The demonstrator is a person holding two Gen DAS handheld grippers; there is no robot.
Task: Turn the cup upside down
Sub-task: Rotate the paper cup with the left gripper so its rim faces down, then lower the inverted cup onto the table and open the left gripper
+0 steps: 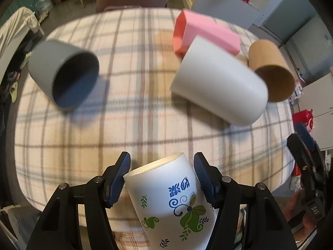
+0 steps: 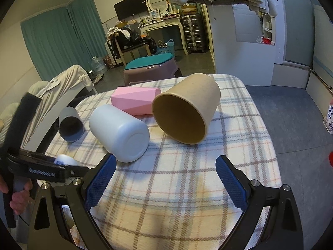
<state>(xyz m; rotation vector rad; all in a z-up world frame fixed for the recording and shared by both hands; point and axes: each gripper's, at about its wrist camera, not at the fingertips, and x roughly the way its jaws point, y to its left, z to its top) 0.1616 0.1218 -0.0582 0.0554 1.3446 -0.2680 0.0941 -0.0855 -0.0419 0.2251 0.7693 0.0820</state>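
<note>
Flipping is under way, we think. On our left, the left gripper [image 1: 162, 177] pinches the printed paper cup [image 1: 170, 204] near its rim and holds it tilted above the plaid table [image 1: 145, 114]. Next we must turn it mouth down and set it flat. On our right, the right gripper [image 2: 165, 180] hangs spread wide, holding nothing.

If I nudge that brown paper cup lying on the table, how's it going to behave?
The brown cup lies on its side on the plaid cloth, so it would probably roll, curving because it tapers. It looks like thin paper, so likely light and easily squashed. The pink box beside it may block a roll that way.
</note>
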